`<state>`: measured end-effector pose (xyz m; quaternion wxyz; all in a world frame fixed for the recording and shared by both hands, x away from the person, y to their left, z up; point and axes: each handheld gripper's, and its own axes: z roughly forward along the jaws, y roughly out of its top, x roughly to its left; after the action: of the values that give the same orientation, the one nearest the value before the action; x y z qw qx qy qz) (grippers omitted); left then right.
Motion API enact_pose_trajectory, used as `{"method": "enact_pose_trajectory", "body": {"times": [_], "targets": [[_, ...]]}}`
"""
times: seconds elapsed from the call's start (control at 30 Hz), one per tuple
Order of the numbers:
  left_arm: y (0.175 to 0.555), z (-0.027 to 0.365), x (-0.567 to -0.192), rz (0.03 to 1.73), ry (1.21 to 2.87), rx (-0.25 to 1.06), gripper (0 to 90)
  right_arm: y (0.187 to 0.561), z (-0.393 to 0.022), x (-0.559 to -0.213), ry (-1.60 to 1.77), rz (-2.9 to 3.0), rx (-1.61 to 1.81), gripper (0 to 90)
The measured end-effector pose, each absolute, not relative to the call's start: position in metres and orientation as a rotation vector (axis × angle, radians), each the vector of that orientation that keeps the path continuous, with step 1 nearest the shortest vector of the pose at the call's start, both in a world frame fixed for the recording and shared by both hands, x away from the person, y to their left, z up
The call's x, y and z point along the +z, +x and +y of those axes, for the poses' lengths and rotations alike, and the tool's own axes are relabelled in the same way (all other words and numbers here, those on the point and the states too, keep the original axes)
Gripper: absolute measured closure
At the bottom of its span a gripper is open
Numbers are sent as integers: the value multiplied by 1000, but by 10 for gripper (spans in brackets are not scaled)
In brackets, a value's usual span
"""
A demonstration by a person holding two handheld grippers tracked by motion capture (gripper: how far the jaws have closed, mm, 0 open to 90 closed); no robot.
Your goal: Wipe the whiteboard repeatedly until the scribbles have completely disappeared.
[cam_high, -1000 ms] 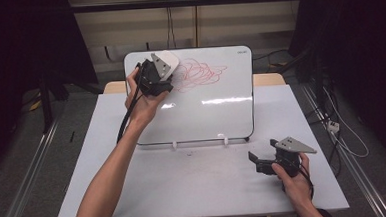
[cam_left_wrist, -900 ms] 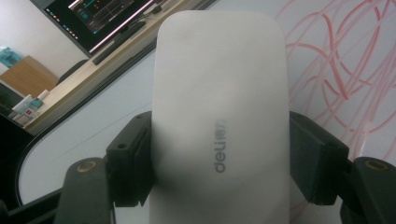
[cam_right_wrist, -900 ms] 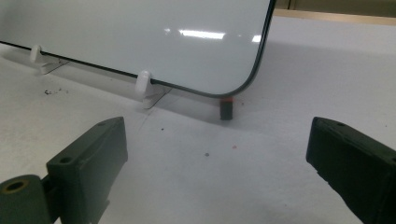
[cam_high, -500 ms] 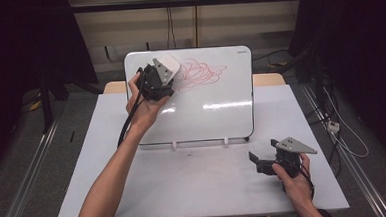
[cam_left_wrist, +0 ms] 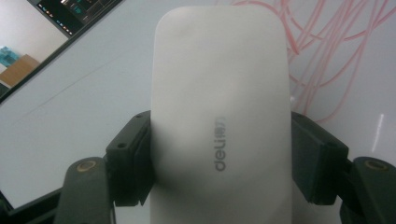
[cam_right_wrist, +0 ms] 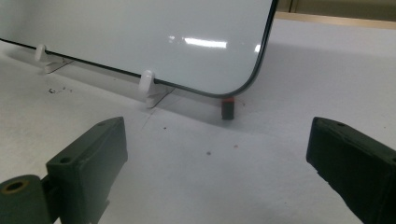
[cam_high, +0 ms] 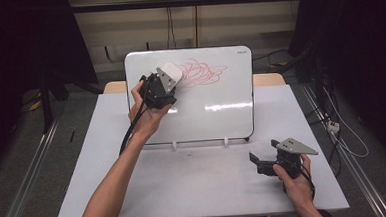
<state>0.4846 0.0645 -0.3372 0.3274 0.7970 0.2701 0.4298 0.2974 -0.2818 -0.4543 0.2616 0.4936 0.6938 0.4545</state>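
Table [cam_high: 135, 191]: white top, carries the whiteboard toward its far side; small dark specks on the surface near the board's lower edge.
Whiteboard [cam_high: 216, 112]: propped leaning back on two small white feet [cam_right_wrist: 147, 86], dark rim, rounded corners; glare streak across the lower half.
Red scribble [cam_high: 201, 72]: looping marker lines on the upper middle of the board, just right of the eraser; seen as pink loops in the left gripper view [cam_left_wrist: 327, 56].
Left gripper [cam_high: 165, 85]: raised against the upper left of the board in the person's left hand [cam_high: 143, 113], cable trailing down the forearm; jaws closed on the eraser's two long sides.
Right gripper [cam_high: 265, 161]: low over the table's near right part, in the person's right hand [cam_high: 295, 178], well apart from the board; jaws spread wide, nothing between them.
Eraser [cam_left_wrist: 219, 116]: white, rounded, printed "deli" on its back; clamped between the left jaws, flat against the board beside the scribble's left end.
Small black-and-red piece [cam_right_wrist: 227, 108]: stands on the table under the board's lower right corner; too small to identify.
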Motion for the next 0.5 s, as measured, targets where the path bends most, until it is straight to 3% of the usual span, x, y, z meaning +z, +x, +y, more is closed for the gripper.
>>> {"method": "enact_pose_trajectory", "body": {"times": [0.5], "targets": [[463,50,-359,639,2124,1144,311,299,-280,-454,1337,1881,1227,54]]}}
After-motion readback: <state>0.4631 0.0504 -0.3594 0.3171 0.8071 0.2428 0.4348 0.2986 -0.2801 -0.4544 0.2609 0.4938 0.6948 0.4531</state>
